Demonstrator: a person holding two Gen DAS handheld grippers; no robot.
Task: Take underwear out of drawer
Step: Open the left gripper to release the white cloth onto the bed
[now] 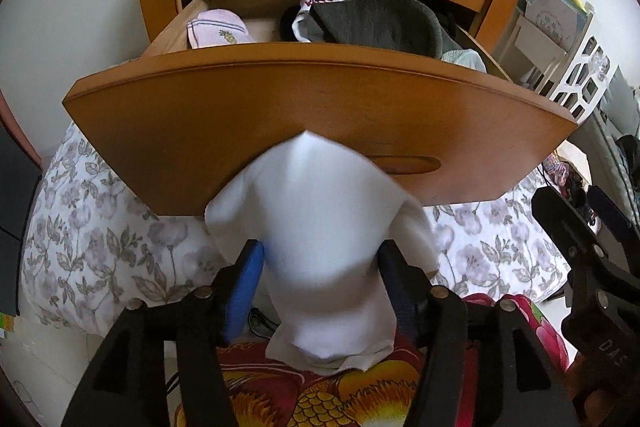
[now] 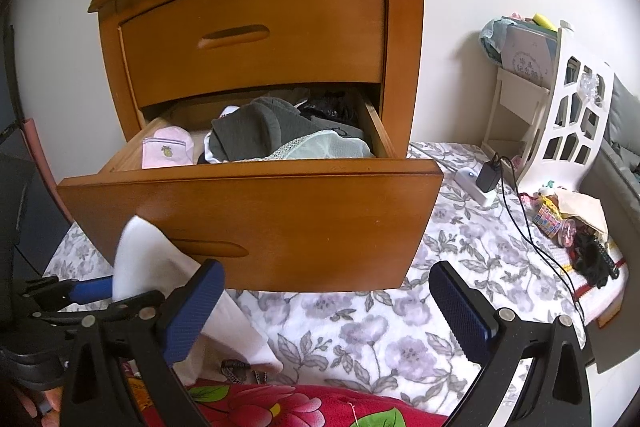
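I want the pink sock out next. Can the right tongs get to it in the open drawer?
Probably yes. The right tongs are open and empty, the drawer is pulled out, and the pink sock lies uncovered on top at its left end.

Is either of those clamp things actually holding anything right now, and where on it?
The right tool is open and empty. The white cloth sits between the left tool's spread fingers, around its middle; whether they still pinch it cannot be told.

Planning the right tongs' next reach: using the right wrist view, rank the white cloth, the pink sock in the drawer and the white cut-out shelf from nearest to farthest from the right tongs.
1. White cloth: beside the right tongs' left finger.
2. Pink sock: front left of the open drawer.
3. White cut-out shelf: far right, by the wall.
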